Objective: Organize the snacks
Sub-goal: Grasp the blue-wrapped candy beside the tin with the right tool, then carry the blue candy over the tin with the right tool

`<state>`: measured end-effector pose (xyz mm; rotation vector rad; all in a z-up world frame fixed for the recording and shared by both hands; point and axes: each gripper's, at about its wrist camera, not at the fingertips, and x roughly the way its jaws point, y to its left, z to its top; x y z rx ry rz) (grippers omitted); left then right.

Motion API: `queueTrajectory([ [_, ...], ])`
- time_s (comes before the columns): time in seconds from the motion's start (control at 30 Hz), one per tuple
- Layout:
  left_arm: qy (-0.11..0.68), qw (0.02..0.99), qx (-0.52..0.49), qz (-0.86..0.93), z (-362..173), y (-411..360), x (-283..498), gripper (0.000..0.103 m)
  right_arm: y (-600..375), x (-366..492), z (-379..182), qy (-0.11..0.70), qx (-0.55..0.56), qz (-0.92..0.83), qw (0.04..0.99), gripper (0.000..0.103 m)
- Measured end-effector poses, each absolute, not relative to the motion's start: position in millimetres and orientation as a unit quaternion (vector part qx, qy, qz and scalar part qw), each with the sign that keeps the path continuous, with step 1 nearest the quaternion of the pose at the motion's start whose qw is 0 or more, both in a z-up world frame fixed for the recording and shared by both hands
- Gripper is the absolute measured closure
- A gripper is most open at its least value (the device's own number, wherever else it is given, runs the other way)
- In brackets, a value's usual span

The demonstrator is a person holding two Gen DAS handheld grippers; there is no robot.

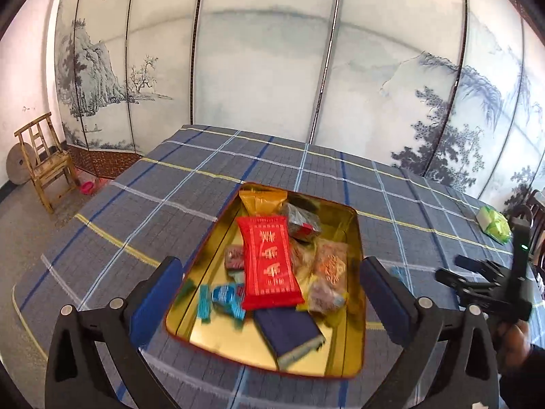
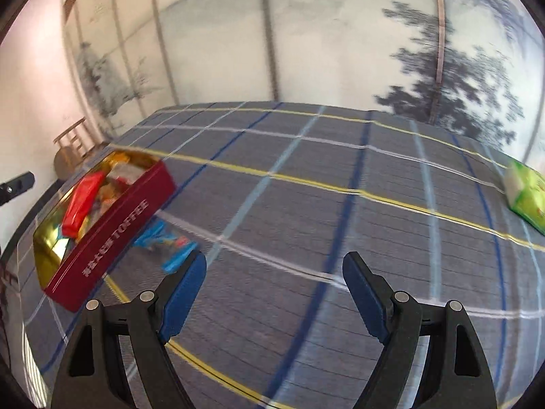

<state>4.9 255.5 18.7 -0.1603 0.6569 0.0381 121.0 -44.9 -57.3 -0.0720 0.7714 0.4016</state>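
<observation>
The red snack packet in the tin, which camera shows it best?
The left wrist view. There the red packet lies face up on the other snacks in the open tin, its whole printed front visible. The right wrist view shows it only edge-on, blurred, far to the left, partly behind the tin's red wall.

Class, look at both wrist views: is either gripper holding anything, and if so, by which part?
Nothing is held. The left gripper stands open above the snack tin, its pads clear of the packets. The right gripper is open over bare tablecloth.

Both wrist views over tin
</observation>
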Motion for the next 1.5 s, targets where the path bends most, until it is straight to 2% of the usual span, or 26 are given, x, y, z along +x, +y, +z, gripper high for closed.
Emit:
queueTrajectory([
  [0.33, 0.327, 0.938, -0.100, 0.062, -4.9, 276.9, -114.1, 0.001, 35.1, 139.4, -84.3, 0.396, -0.101, 0.272, 0.871, 0.022],
  [0.37, 0.336, 0.934, -0.110, 0.058, -8.6, 279.3, -117.7, 0.001, 39.5, 141.8, -84.9, 0.396, -0.102, 0.276, 0.870, 0.025],
  [0.4, 0.347, 0.930, -0.112, 0.052, -12.0, 278.5, -119.1, 0.001, 43.6, 143.5, -86.0, 0.398, -0.103, 0.280, 0.867, 0.035],
  [0.43, 0.354, 0.928, -0.107, 0.050, -13.9, 276.7, -120.3, 0.001, 48.2, 145.7, -87.9, 0.404, -0.104, 0.286, 0.863, 0.055],
  [0.5, 0.352, 0.929, -0.105, 0.052, -13.9, 273.9, -124.2, 0.001, 52.7, 148.8, -87.4, 0.400, -0.114, 0.278, 0.866, 0.068],
  [0.7, 0.328, 0.934, -0.134, 0.040, -4.4, 267.9, -125.6, 0.001, 39.6, 138.1, -86.7, 0.397, -0.102, 0.259, 0.875, 0.074],
  [0.93, 0.325, 0.939, -0.098, 0.055, -3.9, 247.0, -126.4, 0.001, 19.7, 115.7, -48.6, 0.351, -0.092, 0.184, 0.913, 0.075],
  [1.23, 0.352, 0.932, -0.042, 0.069, -17.1, 223.4, -126.3, 0.001, 50.1, 105.2, 20.4, 0.307, -0.073, 0.182, 0.931, 0.075],
  [1.5, 0.379, 0.919, -0.015, 0.103, -31.3, 226.6, -115.3, 0.001, 93.9, 98.7, 42.8, 0.297, -0.066, 0.199, 0.932, 0.074],
])
